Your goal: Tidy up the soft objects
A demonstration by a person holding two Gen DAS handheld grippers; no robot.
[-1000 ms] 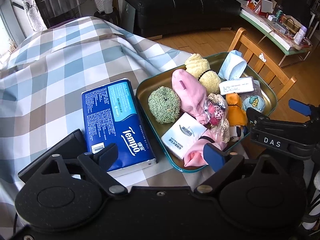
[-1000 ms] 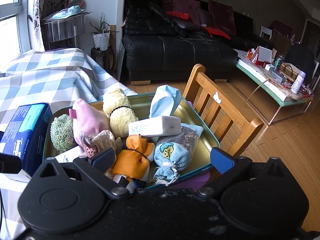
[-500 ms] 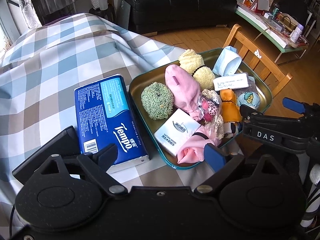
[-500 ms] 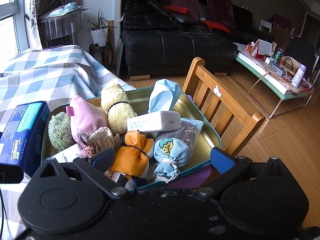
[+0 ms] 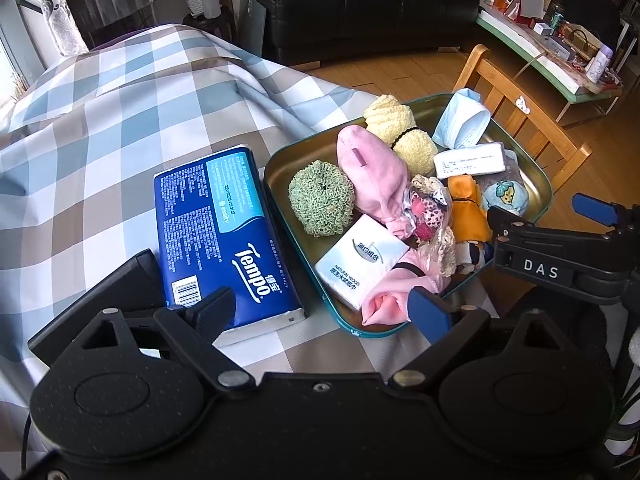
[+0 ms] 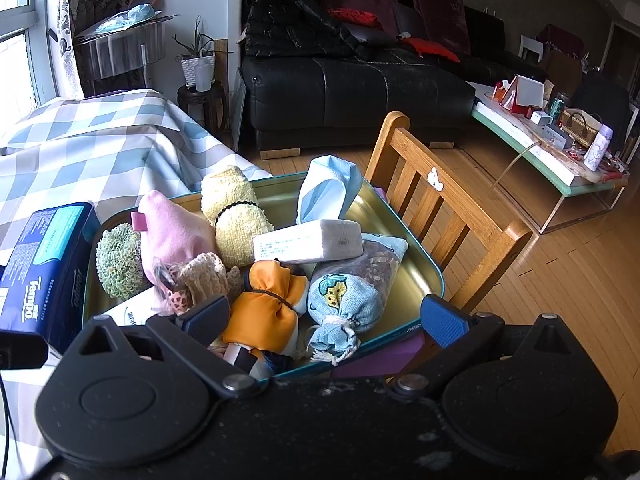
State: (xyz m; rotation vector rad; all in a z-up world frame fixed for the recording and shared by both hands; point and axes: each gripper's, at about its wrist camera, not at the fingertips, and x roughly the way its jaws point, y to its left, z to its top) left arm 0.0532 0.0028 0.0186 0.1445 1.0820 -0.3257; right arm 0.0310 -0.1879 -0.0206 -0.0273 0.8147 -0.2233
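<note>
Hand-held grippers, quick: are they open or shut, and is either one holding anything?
Left hand-held gripper: open, holding nothing, above the Tempo tissue pack and tray.
Right hand-held gripper: open, holding nothing, over the orange pouch.

A blue tissue pack [image 5: 224,236] lies on blue-and-tan checked cloth [image 5: 100,128] beside a pink pouch [image 5: 372,176] and green scrubber [image 5: 322,198].

A blue tissue pack [image 5: 224,236] lies flat on the checked worktop, just beside the tray [image 5: 280,168]. Heaped in the tray: green scrubber [image 5: 322,204], pink cloth [image 5: 376,178], yellow towel roll [image 5: 400,132], white tissue packet [image 5: 360,266], orange pouch [image 6: 268,312], blue sachet [image 6: 344,300], face mask [image 6: 326,192].
</note>
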